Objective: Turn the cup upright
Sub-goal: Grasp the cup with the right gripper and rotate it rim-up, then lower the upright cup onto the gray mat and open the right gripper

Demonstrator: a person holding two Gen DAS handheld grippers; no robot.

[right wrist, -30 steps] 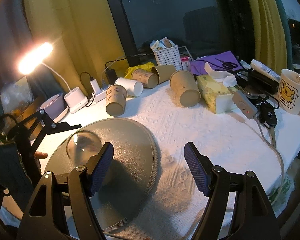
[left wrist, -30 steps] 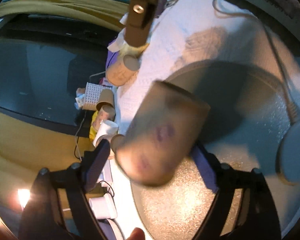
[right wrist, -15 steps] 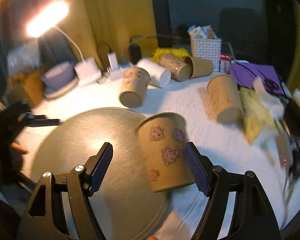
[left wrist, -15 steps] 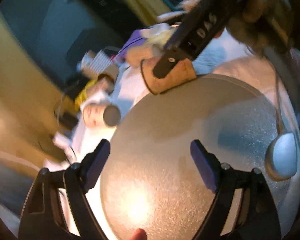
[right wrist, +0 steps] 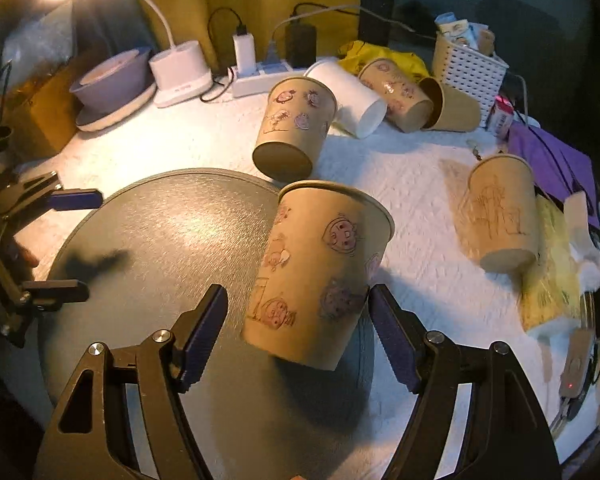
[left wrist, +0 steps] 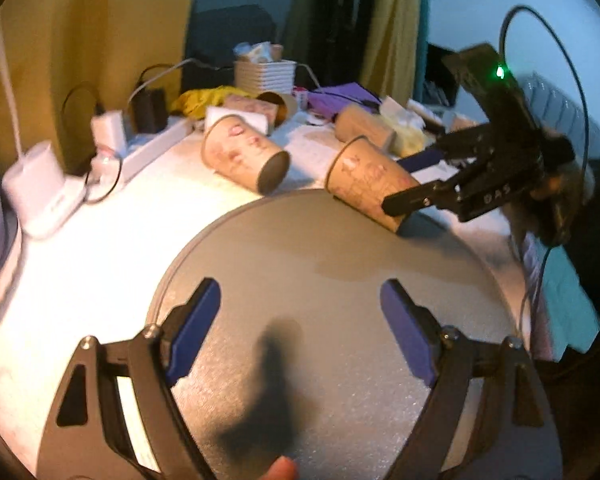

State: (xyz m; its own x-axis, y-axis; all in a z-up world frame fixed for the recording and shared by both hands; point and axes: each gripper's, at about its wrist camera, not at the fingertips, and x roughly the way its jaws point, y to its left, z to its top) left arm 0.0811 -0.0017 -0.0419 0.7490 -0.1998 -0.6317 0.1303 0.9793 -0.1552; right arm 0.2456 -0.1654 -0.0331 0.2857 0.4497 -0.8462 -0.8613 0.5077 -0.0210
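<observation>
A brown paper cup with pink cartoon prints (right wrist: 316, 276) lies tilted on the far edge of the round grey tray (right wrist: 172, 240), its mouth pointing away from the right wrist camera. My right gripper (right wrist: 298, 332) is open, its blue pads on either side of the cup's base with small gaps. The left wrist view shows the same cup (left wrist: 370, 182) with the right gripper's fingers (left wrist: 412, 198) around its base. My left gripper (left wrist: 300, 332) is open and empty over the near part of the tray (left wrist: 340, 280).
Several more paper cups lie on the white cloth behind the tray, the nearest one (right wrist: 294, 128) close to its far edge. A lamp base (right wrist: 180, 72), power strip (right wrist: 260, 74), bowl (right wrist: 112, 80), white basket (right wrist: 468, 68) and yellow tissue pack (right wrist: 552, 280) stand around.
The left gripper let go of the cup and pulled back and turned away. The cup now lies on the tray's far edge, and the right gripper has moved in around its base.
</observation>
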